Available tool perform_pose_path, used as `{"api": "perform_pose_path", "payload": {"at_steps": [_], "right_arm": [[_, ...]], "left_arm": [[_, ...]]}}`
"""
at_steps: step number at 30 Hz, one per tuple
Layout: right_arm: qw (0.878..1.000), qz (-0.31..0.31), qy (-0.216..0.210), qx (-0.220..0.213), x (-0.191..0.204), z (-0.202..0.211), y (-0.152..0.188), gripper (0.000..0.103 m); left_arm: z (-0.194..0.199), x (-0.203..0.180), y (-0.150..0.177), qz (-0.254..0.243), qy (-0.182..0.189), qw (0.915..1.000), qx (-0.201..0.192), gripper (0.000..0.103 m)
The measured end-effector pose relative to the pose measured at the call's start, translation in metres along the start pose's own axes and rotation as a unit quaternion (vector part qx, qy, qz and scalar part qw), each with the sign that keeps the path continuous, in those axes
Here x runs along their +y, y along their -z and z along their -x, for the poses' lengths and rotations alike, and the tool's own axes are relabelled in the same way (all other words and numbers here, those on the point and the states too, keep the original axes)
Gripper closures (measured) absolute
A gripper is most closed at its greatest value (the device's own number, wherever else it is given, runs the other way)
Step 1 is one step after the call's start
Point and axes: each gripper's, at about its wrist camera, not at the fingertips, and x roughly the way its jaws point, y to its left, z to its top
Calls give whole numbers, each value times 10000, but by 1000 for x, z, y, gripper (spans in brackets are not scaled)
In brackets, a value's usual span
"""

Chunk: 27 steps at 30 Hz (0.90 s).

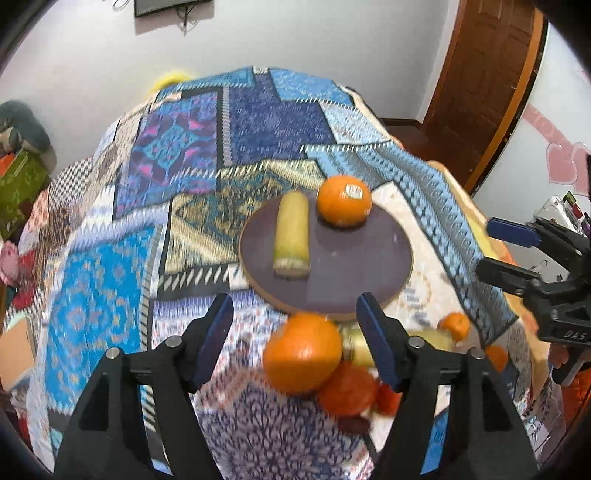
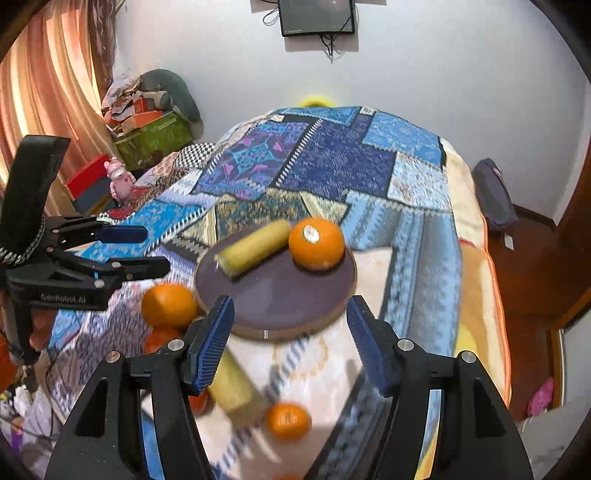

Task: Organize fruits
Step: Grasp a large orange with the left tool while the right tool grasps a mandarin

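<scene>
While both jaws gape wide and hold nothing, the left hand-held gripper (image 1: 295, 339) hovers over an orange (image 1: 302, 352) just short of the board (image 1: 354, 266); the right hand-held gripper (image 2: 290, 339) hangs beside it. On the board (bed quilt (image 1: 155, 192) beneath) lie a second orange (image 1: 344, 200) and a cob (image 1: 291, 234).

Home bedroom: bed w/ patchwork blanket (image 2: 332, 162), peach curtains (image 2: 55, 92), wall-mounted screen (image 2: 317, 16), wooden door (image 1: 480, 81), pink heart wall decals (image 1: 565, 162), clutter pile in the corner (image 2: 147, 110).
</scene>
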Motion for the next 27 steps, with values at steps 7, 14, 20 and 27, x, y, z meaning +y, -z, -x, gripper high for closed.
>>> {"api": "perform_pose_path", "payload": {"at_steps": [7,14,20,27], "right_arm": [[9986,-375,180,323,-8,8,49,42],[9939,-938,112,574,-13,14,90,41],[9913,-1132,133,654,-10,12,108,42],[9924,-991,224,692,-4,6,112,58]], "left_arm": [[-20,7,33,361,138,9986,371,33],[-33,5,36,588,174,9972,434,33],[-46,6,35,828,261,9950,500,33],[-48,10,37,971,404,9932,489,40]]}}
